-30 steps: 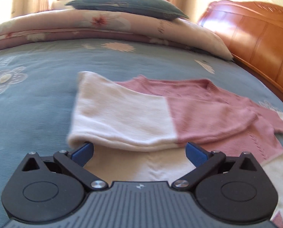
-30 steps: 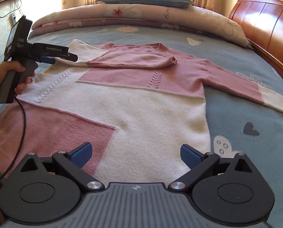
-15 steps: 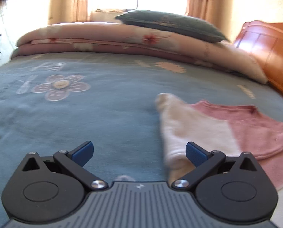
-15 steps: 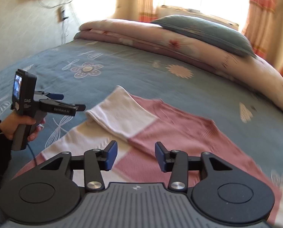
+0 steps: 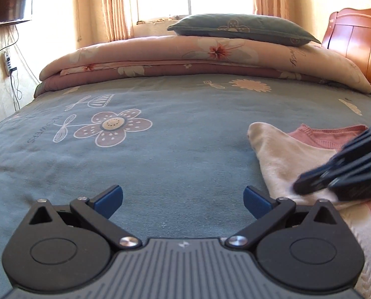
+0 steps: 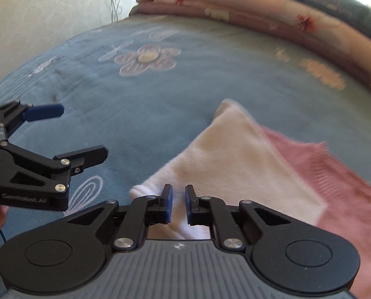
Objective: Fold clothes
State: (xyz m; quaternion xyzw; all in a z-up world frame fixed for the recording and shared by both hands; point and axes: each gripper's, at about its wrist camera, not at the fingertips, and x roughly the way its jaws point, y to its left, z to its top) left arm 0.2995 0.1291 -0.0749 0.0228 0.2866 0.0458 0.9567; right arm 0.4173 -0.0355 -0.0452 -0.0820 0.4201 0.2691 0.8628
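Right gripper (image 6: 178, 205) pitched down, jaws closing over sweater (image 6: 237, 164) sleeve; left gripper (image 5: 183, 198) wide over bedspread (image 5: 160, 154).

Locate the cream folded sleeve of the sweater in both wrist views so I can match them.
Left wrist view: the cream sleeve lies at the right edge, partly behind the blurred right tool.
Right wrist view: the cream sleeve sits centre-right, running down to the closing right tool; whether cloth is pinched is unclear.
Shared landmark: the large pink flower print on the blue bedspread, left of the sleeve.
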